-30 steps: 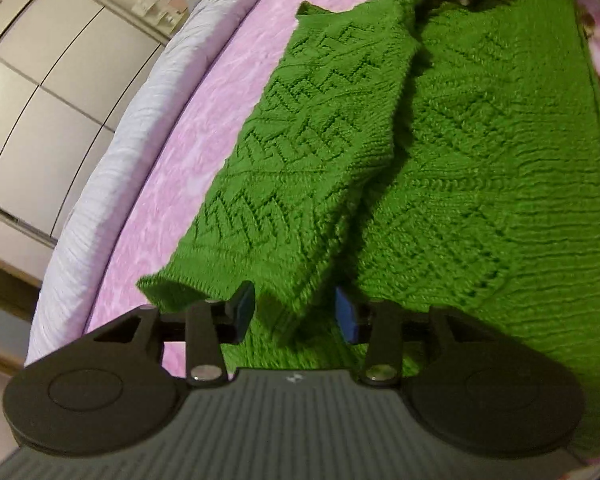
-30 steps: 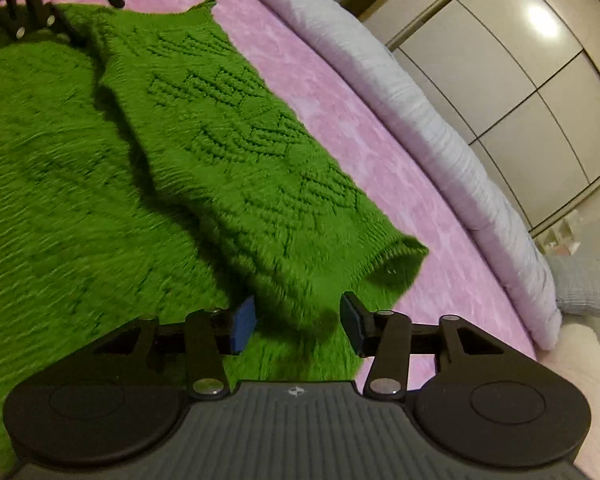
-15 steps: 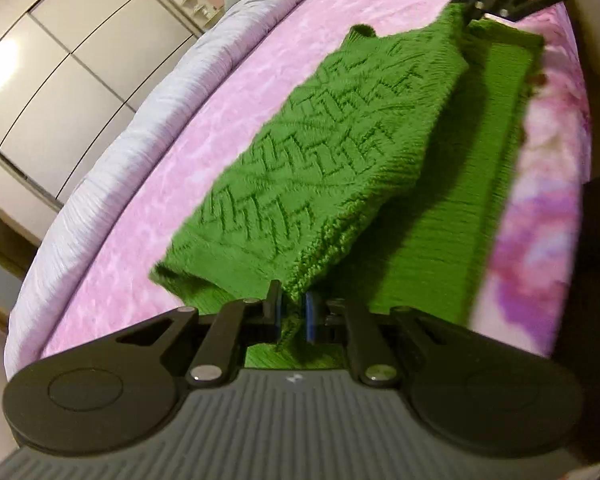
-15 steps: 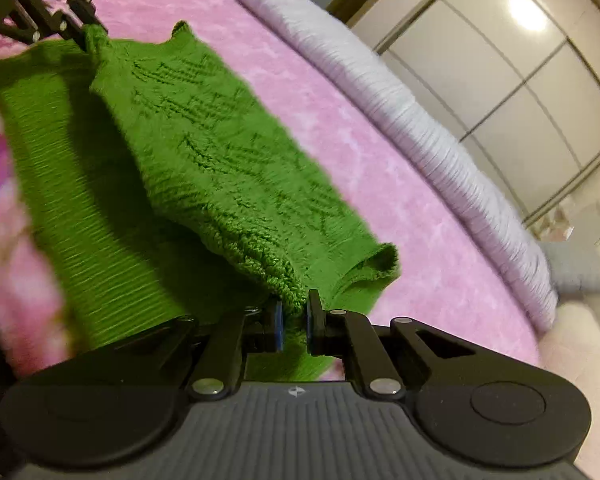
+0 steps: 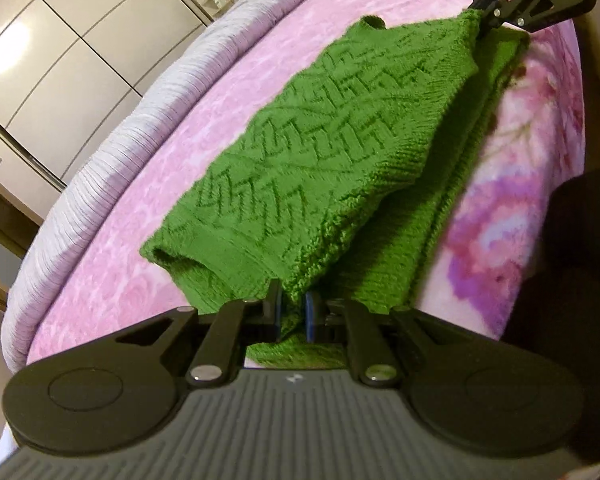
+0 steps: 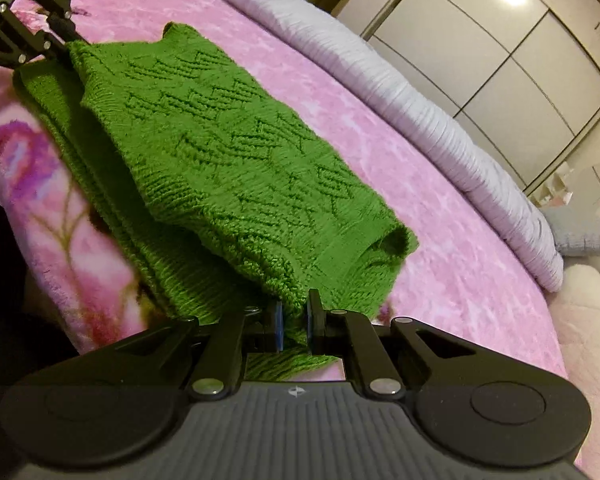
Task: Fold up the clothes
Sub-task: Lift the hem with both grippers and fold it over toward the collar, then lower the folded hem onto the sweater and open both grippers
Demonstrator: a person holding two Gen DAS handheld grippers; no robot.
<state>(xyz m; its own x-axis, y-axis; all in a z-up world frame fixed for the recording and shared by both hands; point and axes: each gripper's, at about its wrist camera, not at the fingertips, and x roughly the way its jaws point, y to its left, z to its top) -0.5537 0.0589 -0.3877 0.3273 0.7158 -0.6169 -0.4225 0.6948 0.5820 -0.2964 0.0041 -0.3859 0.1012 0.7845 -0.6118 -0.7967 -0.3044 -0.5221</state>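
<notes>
Two grippers pinch opposite ends of one folded edge of a green knit sweater (image 5: 340,136), lifted over a pink bedspread (image 5: 188,168).

Left gripper (image 5: 292,314) at the bottom centre of its view and right gripper (image 6: 294,318) at the bottom centre of its own are both pressed together on thick knit. Judged from this, a clean fold needs even tension, both ends kept level and laid down together so edges line up. Chunky zigzag relief on top and plainer ribbing beneath look soft and stretchy; a ribbed cuff (image 6: 392,240) gapes open. Motion blur hides how many layers each pinch holds.
</notes>
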